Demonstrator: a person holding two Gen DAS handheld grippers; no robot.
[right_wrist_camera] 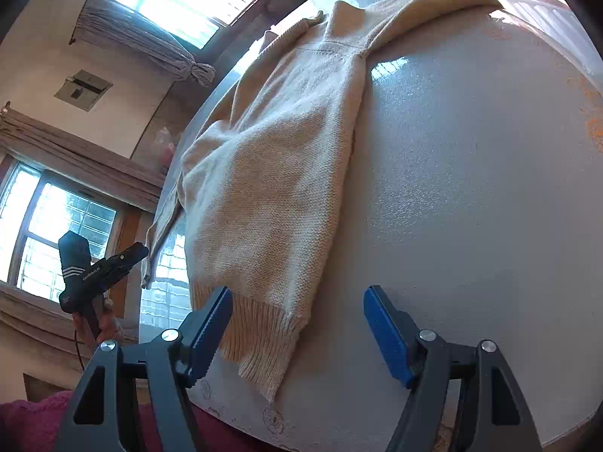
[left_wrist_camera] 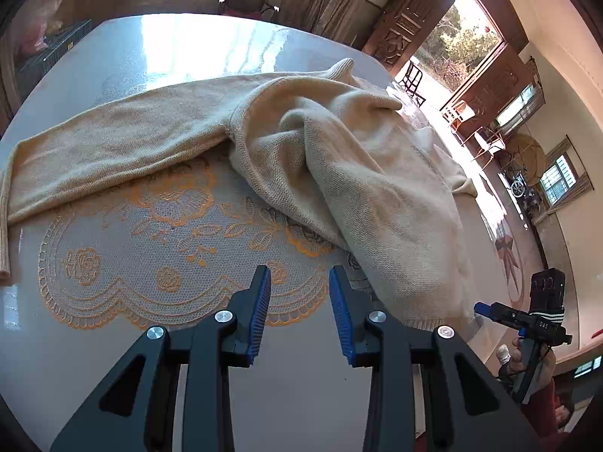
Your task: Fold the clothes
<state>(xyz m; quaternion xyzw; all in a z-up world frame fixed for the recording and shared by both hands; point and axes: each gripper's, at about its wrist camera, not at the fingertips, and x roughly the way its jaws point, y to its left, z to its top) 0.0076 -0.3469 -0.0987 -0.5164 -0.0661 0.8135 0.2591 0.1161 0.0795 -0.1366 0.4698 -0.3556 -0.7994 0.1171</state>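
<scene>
The cream knitted sweater (left_wrist_camera: 339,158) lies on the round pale glossy table (left_wrist_camera: 181,45), and places below are given relative to that garment. Its body is bunched and ridged toward the collar end rather than laid flat; one long sleeve (left_wrist_camera: 113,143) runs outward from the shoulder across the table top and partly over the orange-patterned lace doily (left_wrist_camera: 158,248), which lies just beside and partly beneath the body. In the right wrist view the ribbed hem (right_wrist_camera: 260,335) hangs past the table's near edge, and the second sleeve (right_wrist_camera: 158,233) hangs off the far side of the body over the table edge. No completed fold is evident: neither sleeve lies across the body, and the hem has not been carried toward the collar. I judge the task to be at its opening stage, with the garment only partly spread. The left gripper (left_wrist_camera: 299,301) hovers over the doily just short of the body's lower edge, its blue-padded jaws parted a moderate way with nothing between them. The right gripper (right_wrist_camera: 297,327) stands at the hem, jaws wide apart; the ribbed corner lies in the gap between them, but neither pad presses on it. Remaining, by my assessment: seize the hem, draw the body flat, bring both sleeves in, then fold.
</scene>
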